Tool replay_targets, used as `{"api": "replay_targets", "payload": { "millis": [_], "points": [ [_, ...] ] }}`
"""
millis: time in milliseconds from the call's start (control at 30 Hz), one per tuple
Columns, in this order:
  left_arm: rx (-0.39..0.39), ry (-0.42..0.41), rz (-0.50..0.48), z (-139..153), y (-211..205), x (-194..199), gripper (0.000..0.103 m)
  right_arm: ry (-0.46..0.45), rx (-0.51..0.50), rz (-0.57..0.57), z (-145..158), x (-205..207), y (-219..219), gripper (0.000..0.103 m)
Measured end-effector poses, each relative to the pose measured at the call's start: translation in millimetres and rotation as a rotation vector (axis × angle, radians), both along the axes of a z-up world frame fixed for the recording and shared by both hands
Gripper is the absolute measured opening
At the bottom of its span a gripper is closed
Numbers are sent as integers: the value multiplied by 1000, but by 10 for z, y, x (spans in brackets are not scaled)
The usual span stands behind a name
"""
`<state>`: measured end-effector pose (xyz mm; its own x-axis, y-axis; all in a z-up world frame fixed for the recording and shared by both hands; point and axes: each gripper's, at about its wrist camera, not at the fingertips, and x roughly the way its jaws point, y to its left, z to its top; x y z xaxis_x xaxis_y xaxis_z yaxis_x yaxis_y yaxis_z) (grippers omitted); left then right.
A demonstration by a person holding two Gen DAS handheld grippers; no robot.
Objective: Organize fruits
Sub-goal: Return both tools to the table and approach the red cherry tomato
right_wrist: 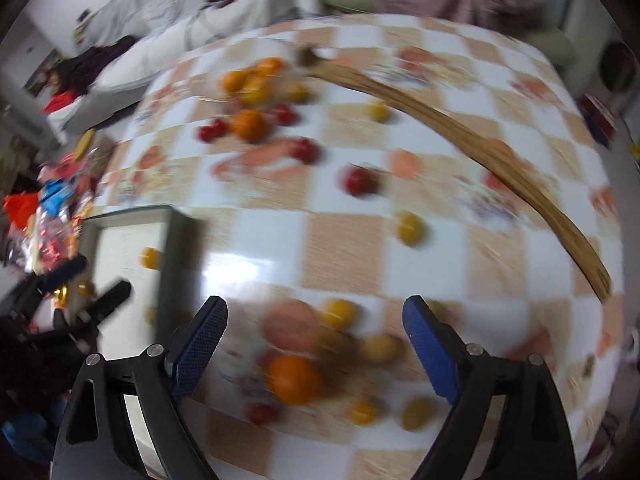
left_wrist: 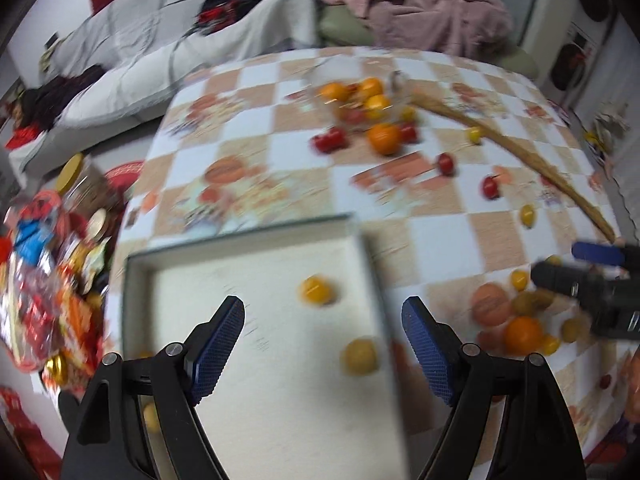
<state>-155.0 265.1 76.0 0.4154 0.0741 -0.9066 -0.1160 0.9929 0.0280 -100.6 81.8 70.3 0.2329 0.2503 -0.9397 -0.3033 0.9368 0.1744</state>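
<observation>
Mostly small round fruits [right_wrist: 294, 378]: orange, yellow, red, blurred.

The right gripper [right_wrist: 316, 344] hung wide open above a blurred orange [right_wrist: 294, 380] and yellow fruits on the checkered tablecloth [right_wrist: 256, 240]; a white tray [right_wrist: 176, 240] lay left.

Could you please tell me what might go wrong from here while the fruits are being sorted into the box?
1. Both pictures are motion-blurred; the open right claw hangs over a tight fruit cluster, so closing could scatter neighbours.
2. Round yellow fruits lie loose in the shallow box; a bump from the open left claw might roll them.
</observation>
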Motion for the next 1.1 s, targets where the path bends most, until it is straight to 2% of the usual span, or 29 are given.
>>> {"api": "replay_targets", "payload": {
  "millis": [133,300,700,1100],
  "points": [
    [-9,-9,-37,25,-250,251,82,-1,-29,-55,-49,32,-350,91],
    [-18,-5,-63,-52,-490,586,82,-7,-24,-74,-93,111,-553,91],
    [-16,30,-33,-400,-724,1208,82,6,-17,-59,-255,462,-556,91],
    [7,45,-88,-588,-911,1531,82,-9,-22,31,-372,589,-461,91]
  ]
}}
